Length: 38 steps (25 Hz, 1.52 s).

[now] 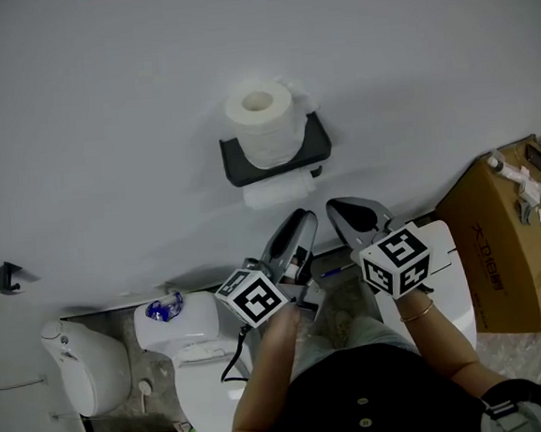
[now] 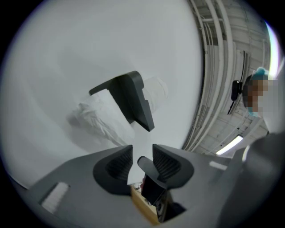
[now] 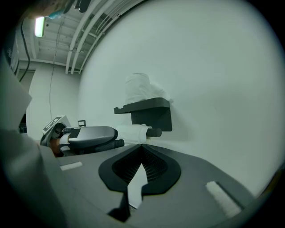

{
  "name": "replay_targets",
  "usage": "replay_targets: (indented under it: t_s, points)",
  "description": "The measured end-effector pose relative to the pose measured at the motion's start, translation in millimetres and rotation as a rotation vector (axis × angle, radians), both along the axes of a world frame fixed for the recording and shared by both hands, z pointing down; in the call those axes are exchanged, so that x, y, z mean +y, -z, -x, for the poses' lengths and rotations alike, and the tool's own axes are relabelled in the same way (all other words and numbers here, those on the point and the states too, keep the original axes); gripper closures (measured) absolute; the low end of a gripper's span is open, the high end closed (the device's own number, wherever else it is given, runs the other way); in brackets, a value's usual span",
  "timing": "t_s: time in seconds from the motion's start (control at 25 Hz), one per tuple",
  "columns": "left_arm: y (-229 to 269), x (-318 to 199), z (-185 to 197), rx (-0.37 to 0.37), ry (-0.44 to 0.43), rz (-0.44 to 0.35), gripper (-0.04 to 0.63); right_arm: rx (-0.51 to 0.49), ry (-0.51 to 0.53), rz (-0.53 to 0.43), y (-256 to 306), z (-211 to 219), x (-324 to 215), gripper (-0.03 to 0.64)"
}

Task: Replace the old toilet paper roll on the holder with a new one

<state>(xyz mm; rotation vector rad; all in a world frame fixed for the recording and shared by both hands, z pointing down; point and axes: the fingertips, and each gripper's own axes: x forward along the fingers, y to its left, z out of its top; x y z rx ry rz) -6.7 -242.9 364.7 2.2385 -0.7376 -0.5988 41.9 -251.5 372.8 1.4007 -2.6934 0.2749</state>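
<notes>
the left gripper (image 1: 301, 225) has its jaws a little apart with nothing between them. the right gripper (image 1: 345, 211) is pressed closed and empty. the old roll (image 1: 276, 191) hangs on the holder (image 1: 233, 162), just ahead of and above the left tips, which look nearer. its long axis lies crosswise to both tools. the bar's free end seems to be on the right gripper's side. the new roll (image 1: 260, 122) stands on the shelf above.
</notes>
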Motion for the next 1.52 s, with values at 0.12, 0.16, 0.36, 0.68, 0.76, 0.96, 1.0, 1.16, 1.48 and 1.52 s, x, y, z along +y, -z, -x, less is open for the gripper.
replay_targets:
  t_s: [0.12, 0.16, 0.36, 0.68, 0.76, 0.96, 1.0, 1.16, 1.48, 1.52]
  points:
    - [-2, -2, 1, 0.029, 0.005, 0.023, 0.468, -0.006, -0.004, 0.000, -1, -2, 1, 0.615]
    - [-3, -4, 1, 0.041, 0.009, 0.032, 0.448, -0.007, -0.005, 0.002, -1, -3, 1, 0.615]
    - [-5, -13, 5, 0.100, 0.024, 0.061, 0.377, 0.000, 0.002, 0.005, -5, -2, 3, 0.615]
    - [-12, -27, 2, 0.265, 0.036, 0.165, 0.312, -0.011, -0.006, 0.011, -8, -6, -4, 0.615]
    - [-16, -32, 2, 0.290, 0.047, 0.193, 0.295, -0.015, -0.007, 0.013, -8, -7, -7, 0.615]
    - [-18, -45, 6, 0.348, 0.069, 0.219, 0.282, -0.021, -0.009, 0.016, -10, -10, -15, 0.615]
    - [-18, -47, 7, 0.352, 0.075, 0.220, 0.282, -0.021, -0.010, 0.019, -11, -10, -16, 0.615]
    - [-18, -57, 13, 0.362, 0.098, 0.221, 0.282, -0.027, -0.007, 0.026, -13, -11, -21, 0.615]
    - [-16, -69, 19, 0.391, 0.119, 0.226, 0.282, -0.025, -0.005, 0.034, -16, -14, -30, 0.615]
    - [-16, -70, 19, 0.392, 0.120, 0.225, 0.282, -0.025, -0.002, 0.035, -17, -14, -31, 0.615]
